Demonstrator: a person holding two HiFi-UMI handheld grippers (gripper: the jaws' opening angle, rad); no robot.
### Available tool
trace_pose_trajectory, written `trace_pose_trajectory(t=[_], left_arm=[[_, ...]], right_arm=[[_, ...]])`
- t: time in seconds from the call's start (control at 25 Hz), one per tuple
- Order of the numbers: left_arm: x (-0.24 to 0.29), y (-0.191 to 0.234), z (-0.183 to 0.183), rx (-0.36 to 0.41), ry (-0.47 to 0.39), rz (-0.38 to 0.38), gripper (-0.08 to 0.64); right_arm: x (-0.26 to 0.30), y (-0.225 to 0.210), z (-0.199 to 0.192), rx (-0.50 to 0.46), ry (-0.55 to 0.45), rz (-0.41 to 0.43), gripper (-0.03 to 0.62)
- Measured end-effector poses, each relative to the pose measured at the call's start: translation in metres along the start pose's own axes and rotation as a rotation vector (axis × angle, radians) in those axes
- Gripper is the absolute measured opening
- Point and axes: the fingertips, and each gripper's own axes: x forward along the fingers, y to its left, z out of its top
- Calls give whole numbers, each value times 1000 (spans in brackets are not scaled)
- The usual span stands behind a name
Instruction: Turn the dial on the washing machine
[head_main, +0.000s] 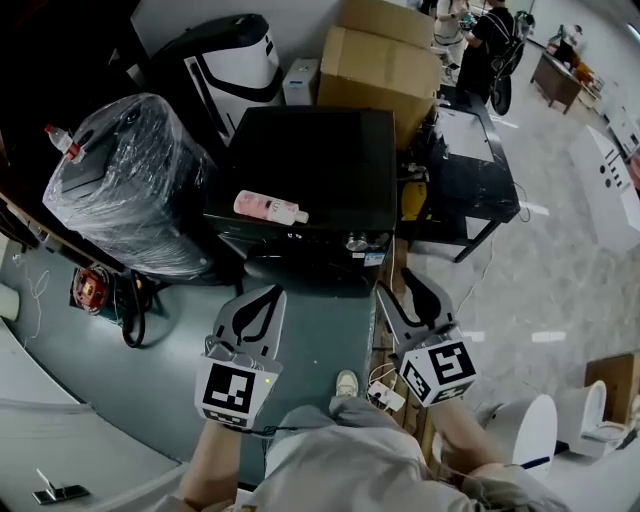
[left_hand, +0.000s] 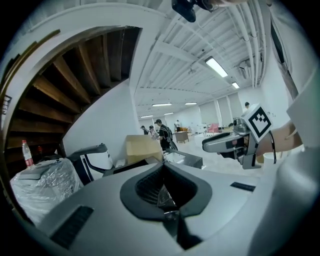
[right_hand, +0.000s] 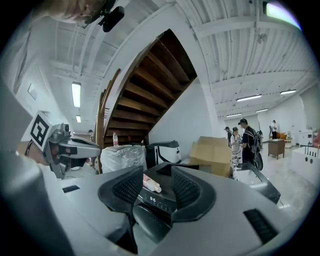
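Observation:
The black washing machine (head_main: 300, 160) stands in front of me, its lid seen from above. A small silver dial (head_main: 356, 243) sits on the front control strip, toward the right. A pink bottle (head_main: 270, 208) lies on the lid near the front edge. My left gripper (head_main: 260, 298) hovers below the machine's front, jaws shut and empty (left_hand: 162, 167). My right gripper (head_main: 412, 288) hangs to the lower right of the dial, apart from it. In the right gripper view its jaws (right_hand: 156, 182) stand open with nothing between them, and the control strip (right_hand: 156, 200) and the bottle (right_hand: 151, 184) show through the gap.
A plastic-wrapped appliance (head_main: 135, 185) stands left of the machine. Cardboard boxes (head_main: 375, 60) are stacked behind it, and a black table (head_main: 465, 170) sits to its right. White toilets (head_main: 530, 430) stand at the lower right. People stand far back (head_main: 490, 40).

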Motion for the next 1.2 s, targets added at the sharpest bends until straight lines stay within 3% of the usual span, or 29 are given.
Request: trace_pose_trajectory(t=[0.12, 0.28, 0.56, 0.76, 1.04, 1.2], left_arm=[[11, 17, -2, -21, -19, 67, 18], [27, 24, -6, -8, -14, 69, 18], [58, 35, -22, 62, 14, 21, 18], [69, 41, -32, 93, -19, -54, 18], [80, 69, -67, 70, -46, -120, 18], [92, 73, -81, 120, -78, -188, 18]], right_arm=[[18, -13, -5, -6, 10, 12, 204], [30, -25, -10, 18, 11, -4, 221], [46, -36, -22, 12, 18, -49, 227], [60, -38, -32, 2, 20, -106, 229], [93, -25, -60, 1, 39, -167, 244], [113, -29, -82, -10, 47, -220, 249]])
